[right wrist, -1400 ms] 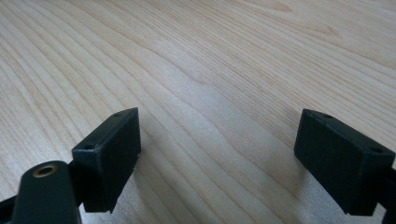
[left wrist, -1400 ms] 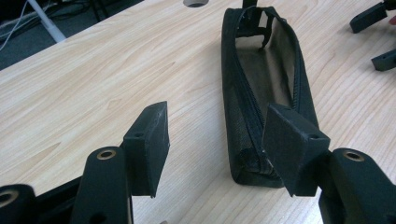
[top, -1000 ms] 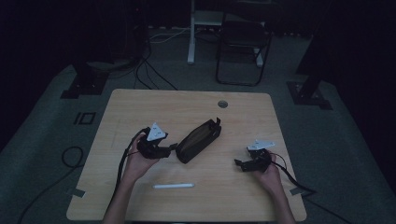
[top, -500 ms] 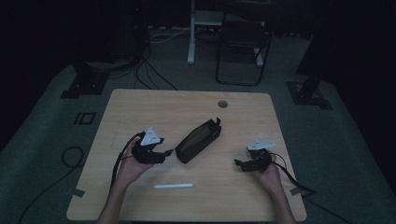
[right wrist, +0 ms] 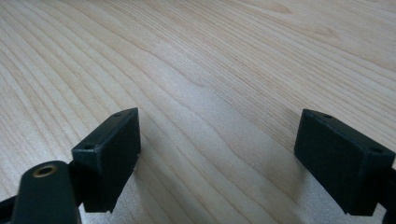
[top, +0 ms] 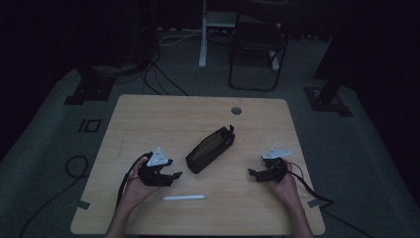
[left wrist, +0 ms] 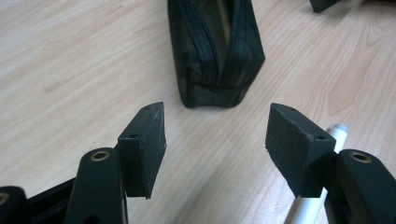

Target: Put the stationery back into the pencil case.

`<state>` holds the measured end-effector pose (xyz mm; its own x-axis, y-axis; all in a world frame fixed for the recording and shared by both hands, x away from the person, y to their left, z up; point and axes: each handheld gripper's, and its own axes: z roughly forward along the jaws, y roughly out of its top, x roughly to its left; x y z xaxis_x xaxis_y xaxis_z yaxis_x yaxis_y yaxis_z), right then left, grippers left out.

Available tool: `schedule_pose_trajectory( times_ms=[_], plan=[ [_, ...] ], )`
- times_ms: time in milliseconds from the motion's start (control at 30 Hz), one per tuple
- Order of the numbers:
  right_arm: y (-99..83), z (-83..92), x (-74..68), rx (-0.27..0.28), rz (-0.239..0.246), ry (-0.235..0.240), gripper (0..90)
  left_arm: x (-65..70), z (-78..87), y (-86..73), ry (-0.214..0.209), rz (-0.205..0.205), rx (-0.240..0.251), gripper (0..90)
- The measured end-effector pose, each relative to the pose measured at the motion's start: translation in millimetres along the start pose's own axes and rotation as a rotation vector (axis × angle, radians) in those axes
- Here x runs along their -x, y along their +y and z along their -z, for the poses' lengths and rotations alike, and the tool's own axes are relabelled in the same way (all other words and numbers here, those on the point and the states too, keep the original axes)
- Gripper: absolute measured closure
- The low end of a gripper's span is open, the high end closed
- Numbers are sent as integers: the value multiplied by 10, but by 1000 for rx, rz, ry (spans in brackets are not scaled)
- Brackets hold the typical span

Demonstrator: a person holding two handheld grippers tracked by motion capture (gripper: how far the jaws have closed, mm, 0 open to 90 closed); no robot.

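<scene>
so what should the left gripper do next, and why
Probably swing the left gripper toward the white pen and lower over it: its jaws stand open with nothing between them, the pen lies loose just beside one jaw, and the black pouch lies unzipped nearby.

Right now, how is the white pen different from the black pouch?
The pen is white and thin; the pouch is black and much bulkier. The pen lies nearer the person's edge of the table, level with that edge; the pouch lies slantwise nearer the middle. The pouch's zip gapes open in the left gripper view; whether the pen is capped I cannot tell. Both lie on the table, untouched by either tool.
</scene>
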<state>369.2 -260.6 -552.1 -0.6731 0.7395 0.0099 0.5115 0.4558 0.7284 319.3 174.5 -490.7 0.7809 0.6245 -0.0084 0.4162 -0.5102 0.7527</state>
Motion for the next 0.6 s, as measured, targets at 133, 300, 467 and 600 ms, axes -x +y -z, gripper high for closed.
schedule_pose_trajectory(
  times_ms=[133, 300, 467, 600],
  plan=[
    [0, 0, 0, 0, 0, 0, 142, 53, -37, -49, 13, -24, -11, 414],
    [0, 0, 0, 0, 0, 0, 142, 161, -75, -136, -19, -57, -14, 411],
    [0, 0, 0, 0, 0, 0, 142, 251, -103, -220, -51, -75, -29, 399],
    [0, 0, 0, 0, 0, 0, 142, 350, -146, -289, -84, -85, -47, 399]
  ],
)
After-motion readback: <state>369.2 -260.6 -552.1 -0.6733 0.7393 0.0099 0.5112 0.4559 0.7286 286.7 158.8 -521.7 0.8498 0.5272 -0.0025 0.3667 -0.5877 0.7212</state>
